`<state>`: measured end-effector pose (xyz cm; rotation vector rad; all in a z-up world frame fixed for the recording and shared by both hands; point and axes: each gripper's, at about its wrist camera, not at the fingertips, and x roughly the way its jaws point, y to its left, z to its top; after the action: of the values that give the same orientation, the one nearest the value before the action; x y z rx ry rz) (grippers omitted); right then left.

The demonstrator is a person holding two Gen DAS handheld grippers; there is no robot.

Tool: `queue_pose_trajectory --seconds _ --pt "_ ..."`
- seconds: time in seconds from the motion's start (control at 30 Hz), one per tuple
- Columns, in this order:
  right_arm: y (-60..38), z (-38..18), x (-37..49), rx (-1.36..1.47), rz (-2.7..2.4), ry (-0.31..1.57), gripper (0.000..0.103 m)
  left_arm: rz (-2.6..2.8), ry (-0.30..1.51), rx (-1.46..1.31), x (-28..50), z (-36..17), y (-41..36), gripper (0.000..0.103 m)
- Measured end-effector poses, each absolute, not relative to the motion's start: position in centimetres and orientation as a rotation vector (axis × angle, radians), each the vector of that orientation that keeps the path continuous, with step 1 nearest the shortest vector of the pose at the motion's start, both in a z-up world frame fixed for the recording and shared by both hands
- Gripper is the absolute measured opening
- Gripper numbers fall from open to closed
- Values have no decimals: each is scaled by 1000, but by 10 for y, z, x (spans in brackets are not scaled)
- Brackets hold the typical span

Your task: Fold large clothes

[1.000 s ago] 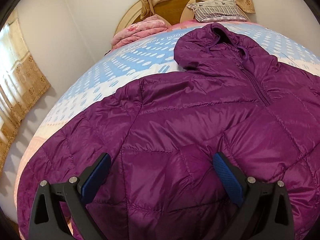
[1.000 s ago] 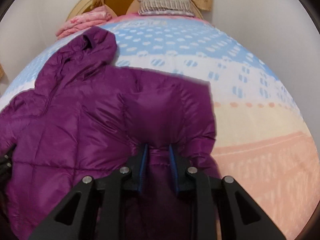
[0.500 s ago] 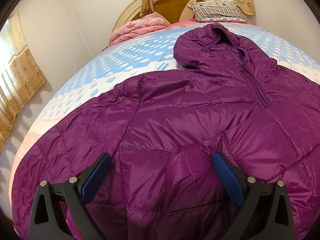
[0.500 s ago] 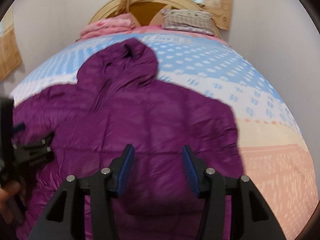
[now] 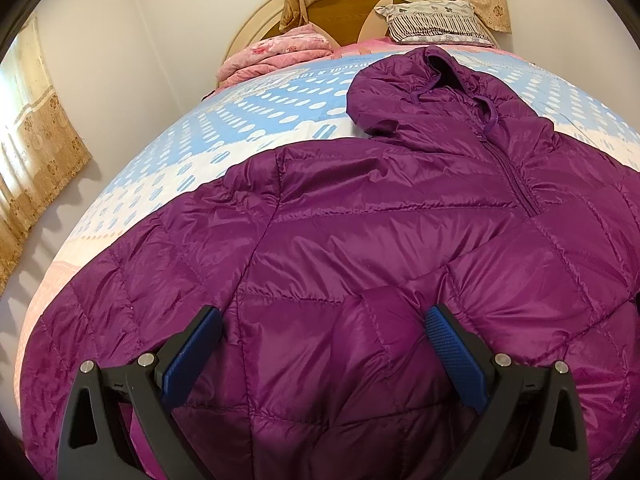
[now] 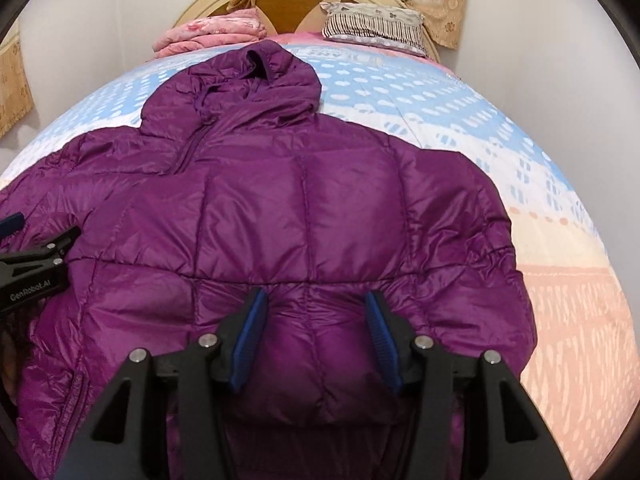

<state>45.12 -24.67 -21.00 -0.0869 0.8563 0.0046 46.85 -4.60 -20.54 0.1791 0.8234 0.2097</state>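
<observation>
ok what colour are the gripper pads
Blue pads, clearest in the right wrist view.

Glossy purple jacket (image 6: 304, 216) on blue-dotted sheet (image 6: 420, 96) (peach, seemingly patterned, lower down), striped pillow (image 6: 372, 26).

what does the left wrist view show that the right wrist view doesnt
Only the left wrist view shows the window curtain on the side wall and the jacket's sleeve running toward it. Only the right wrist view shows the left tool from outside and the bare peach end of the bedsheet. Both show the purple jacket, pink blanket, striped pillow and an open tool.
</observation>
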Motion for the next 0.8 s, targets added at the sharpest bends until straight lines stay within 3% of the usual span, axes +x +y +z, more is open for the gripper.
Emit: queue_pose_trajectory --seconds 0.13,0.2,0.3,0.57,0.8 --pt "-256 -204 450 -35 28 872 62 208 825 175 462 -193 -38 102" --pt "-266 -194 437 8 53 850 78 219 814 139 444 -172 -18 102" --pt "-278 -173 398 -18 27 759 93 217 749 97 404 -142 18 102" --pt "-289 -179 330 -34 57 767 95 631 685 77 272 -149 183 102" --pt "-282 -182 303 -30 66 757 95 756 791 -238 188 -186 293 102"
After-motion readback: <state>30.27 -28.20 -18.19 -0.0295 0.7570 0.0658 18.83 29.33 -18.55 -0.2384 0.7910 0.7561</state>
